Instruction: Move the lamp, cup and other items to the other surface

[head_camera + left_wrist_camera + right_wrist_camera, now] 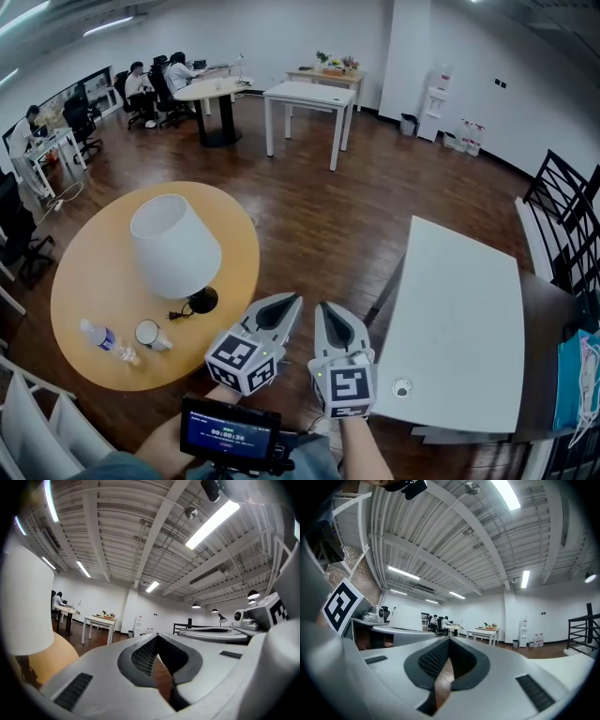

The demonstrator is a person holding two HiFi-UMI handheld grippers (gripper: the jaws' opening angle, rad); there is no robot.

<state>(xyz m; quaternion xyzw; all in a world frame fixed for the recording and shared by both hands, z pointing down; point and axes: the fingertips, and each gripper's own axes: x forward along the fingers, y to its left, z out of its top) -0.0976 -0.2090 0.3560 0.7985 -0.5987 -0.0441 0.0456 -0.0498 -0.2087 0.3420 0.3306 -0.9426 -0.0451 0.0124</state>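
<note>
A lamp (175, 246) with a white shade and black base stands on the round wooden table (94, 281) at the left. In front of it lie a cup (148, 333) and a water bottle (108, 340). My left gripper (286, 300) and right gripper (328, 307) hang side by side over the floor between that table and the white rectangular table (459, 319). Both are shut and hold nothing. The lamp shade (26, 602) fills the left edge of the left gripper view, beyond the shut left gripper (157, 654). The right gripper (449, 641) points down the room.
A small round fitting (401, 387) sits near the white table's front corner. A black metal rack (562, 216) and a blue bag (574, 375) stand at the right. A screen device (230, 433) is at my chest. More tables (309, 98) and seated people are far back.
</note>
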